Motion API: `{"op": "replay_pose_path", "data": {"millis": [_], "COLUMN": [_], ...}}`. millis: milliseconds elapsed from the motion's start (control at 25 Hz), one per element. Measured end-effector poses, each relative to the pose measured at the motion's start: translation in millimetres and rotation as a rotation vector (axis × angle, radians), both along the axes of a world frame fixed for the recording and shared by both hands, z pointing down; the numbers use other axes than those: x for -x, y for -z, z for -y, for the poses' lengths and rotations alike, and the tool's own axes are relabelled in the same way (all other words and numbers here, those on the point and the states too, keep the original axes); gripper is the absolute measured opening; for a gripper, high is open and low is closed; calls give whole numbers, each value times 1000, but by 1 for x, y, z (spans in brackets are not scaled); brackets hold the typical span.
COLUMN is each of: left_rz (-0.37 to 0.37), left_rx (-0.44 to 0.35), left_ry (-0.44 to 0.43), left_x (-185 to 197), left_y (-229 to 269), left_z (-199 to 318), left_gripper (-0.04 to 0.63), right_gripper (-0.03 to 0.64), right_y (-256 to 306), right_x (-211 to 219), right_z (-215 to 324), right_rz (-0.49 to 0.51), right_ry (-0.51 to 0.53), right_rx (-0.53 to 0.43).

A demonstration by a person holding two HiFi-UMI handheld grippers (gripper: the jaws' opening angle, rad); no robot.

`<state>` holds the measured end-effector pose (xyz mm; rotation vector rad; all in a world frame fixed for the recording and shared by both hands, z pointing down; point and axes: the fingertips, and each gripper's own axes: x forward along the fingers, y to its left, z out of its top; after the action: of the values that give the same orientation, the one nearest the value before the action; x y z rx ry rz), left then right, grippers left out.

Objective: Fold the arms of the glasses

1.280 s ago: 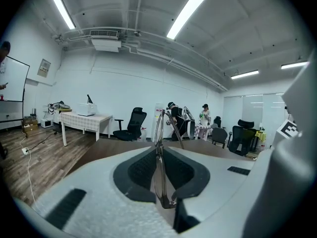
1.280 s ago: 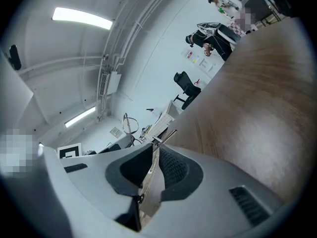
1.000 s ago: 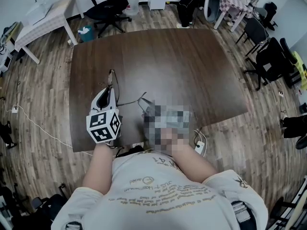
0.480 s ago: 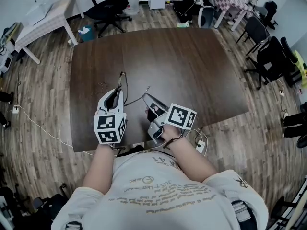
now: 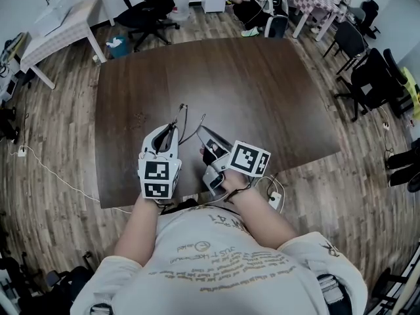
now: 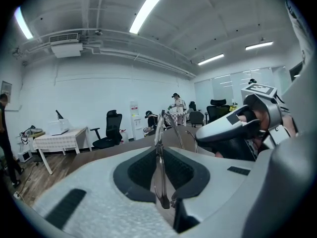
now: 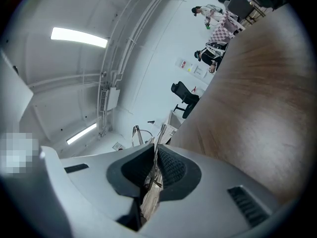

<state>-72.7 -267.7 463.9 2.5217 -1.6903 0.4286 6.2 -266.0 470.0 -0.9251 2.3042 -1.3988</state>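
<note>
- The left gripper [image 5: 172,127] has slid toward 3 o'clock in the head view over the last second and rolled about its own axis. It now stands just beside the right gripper [image 5: 204,136], which has barely moved.
- The thin wire-rimmed glasses [image 5: 183,113] have travelled with the left gripper. They hang above the dark brown wooden table [image 5: 262,97], not resting on it.
- This closing of the gap looks like the fold itself. Bringing the frame toward the held arm should swing that arm in on its hinge, though neither arm looks fully folded yet.
- In the left gripper view, the left gripper [image 6: 159,155] has its jaws pressed on the wire frame [image 6: 159,133]. The frame rises from the pads toward 12 o'clock.
- In the right gripper view, the right gripper [image 7: 154,155] is clamped on a thin wire part [image 7: 136,133], probably an arm. It pokes out toward 11 o'clock.
- In the head view, the glasses bridge the two sets of tips, at 1 o'clock from the left tips and 10 o'clock from the right.
</note>
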Motion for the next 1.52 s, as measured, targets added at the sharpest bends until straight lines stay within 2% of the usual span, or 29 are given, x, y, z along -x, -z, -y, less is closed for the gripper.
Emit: {"op": "replay_pose_path", "data": {"millis": [520, 920, 1160, 1240, 1520], "left_rz": [99, 117, 91, 79, 62], "left_rx": [7, 28, 38, 51, 122], "left_ry": [-82, -134, -126, -113, -33], "left_x": [-24, -44, -39, -33, -12], "left_y": [-10, -20, -19, -21, -34], "left_z": [-8, -14, -9, -6, 4], "left_gripper": [54, 52, 54, 54, 54], "right_gripper": [32, 32, 37, 111, 120], "right_y": [4, 7, 6, 6, 5], "right_x": [-2, -8, -4, 1, 2], "right_z": [-1, -2, -2, -1, 0], "right_rz": [-19, -40, -72, -81, -197], "right_ry": [-1, -12, -17, -12, -28], "right_rx": [-19, -31, -50, -61, -134]}}
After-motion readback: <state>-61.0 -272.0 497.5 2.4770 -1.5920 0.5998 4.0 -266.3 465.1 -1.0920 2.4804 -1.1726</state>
